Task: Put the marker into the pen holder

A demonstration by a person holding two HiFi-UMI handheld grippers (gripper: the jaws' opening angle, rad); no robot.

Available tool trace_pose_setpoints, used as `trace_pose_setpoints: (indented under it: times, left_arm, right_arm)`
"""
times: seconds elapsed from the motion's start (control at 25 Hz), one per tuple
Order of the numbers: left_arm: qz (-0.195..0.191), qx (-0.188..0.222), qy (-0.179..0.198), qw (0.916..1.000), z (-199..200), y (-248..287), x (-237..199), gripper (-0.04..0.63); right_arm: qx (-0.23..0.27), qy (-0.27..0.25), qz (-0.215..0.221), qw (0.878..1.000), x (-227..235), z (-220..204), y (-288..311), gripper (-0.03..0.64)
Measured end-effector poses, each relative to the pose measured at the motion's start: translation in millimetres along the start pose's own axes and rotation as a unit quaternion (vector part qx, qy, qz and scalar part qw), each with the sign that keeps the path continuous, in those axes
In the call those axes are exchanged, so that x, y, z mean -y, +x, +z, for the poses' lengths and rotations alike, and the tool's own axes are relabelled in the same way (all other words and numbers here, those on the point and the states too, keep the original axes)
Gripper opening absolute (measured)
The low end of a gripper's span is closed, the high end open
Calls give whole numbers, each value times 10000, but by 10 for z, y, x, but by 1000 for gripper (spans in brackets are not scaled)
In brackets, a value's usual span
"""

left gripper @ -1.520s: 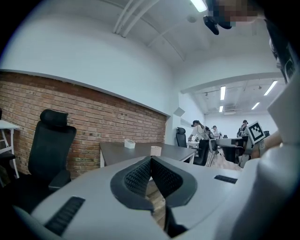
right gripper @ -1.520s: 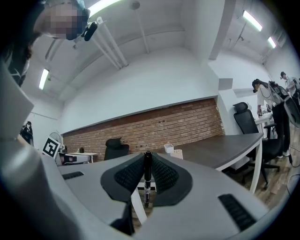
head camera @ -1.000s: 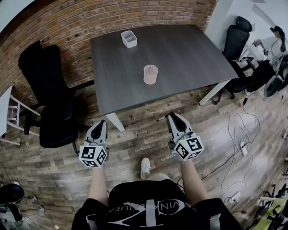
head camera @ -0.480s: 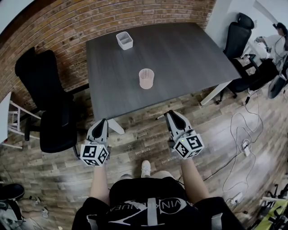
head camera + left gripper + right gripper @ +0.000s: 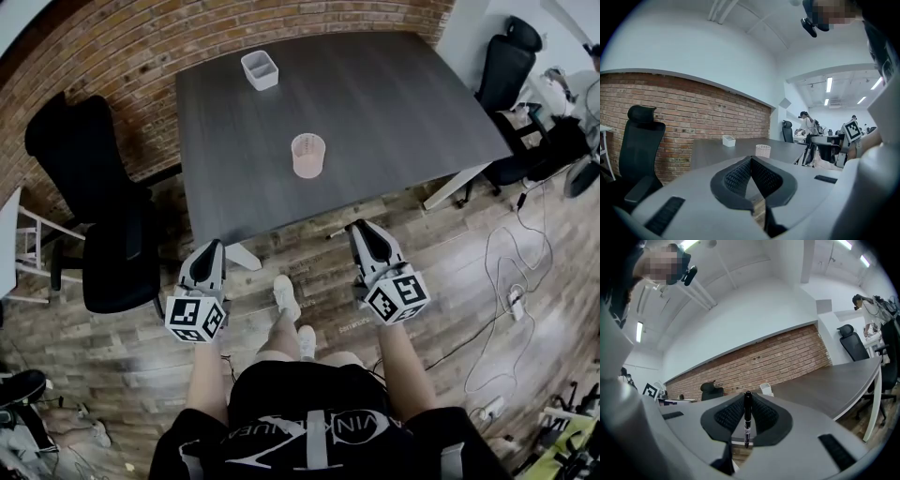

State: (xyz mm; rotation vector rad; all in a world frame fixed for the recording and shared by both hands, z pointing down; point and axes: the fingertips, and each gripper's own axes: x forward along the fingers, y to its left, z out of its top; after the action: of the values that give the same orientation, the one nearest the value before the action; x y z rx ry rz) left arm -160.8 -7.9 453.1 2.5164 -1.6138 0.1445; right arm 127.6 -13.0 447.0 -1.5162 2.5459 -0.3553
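Right gripper (image 5: 746, 398) clamps a slim black marker (image 5: 747, 422) — left gripper (image 5: 751, 160) closed, empty.

So the table top (image 5: 394, 112) is matt dark-grey woodgrain, the floor (image 5: 309, 248) worn wood planks, the wall (image 5: 141, 56) rough brick. The pen holder (image 5: 307, 155) looks like fine mesh, and the marker (image 5: 747, 416) is glossy black plastic.

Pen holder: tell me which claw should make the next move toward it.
Right. The right claw grips the marker; the left claw is shut and empty. Both hang short of the table, with the pen holder ahead between them.
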Motion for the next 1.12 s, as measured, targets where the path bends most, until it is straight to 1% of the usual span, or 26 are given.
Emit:
trace_pose_setpoints:
  times: [0.16, 0.32, 0.48, 0.64, 0.8, 1.12]
  left_arm:
    - [41, -11, -25, 10000, -6, 162, -132, 15]
    - [4, 51, -64, 10000, 47, 410, -219, 15]
    - [-115, 136, -112, 9998, 139, 697, -210, 15]
    - [-187, 114, -183, 9996, 160, 939, -238, 15]
    - [-257, 61, -173, 9995, 165, 1129, -261, 15]
    - [-298, -32, -248, 9992, 171, 1456, -431, 15]
  right_arm:
    - [-3, 38, -8, 10000, 73, -11, 163, 58]
    - [19, -55, 54, 10000, 122, 78, 343, 58]
    - [60, -104, 96, 9999, 225, 216, 532, 58]
    - [62, -81, 114, 9999, 319, 299, 721, 58]
    - [93, 2, 144, 9999, 403, 370, 922, 58]
    - [241, 52, 327, 9992, 429, 575, 1350, 58]
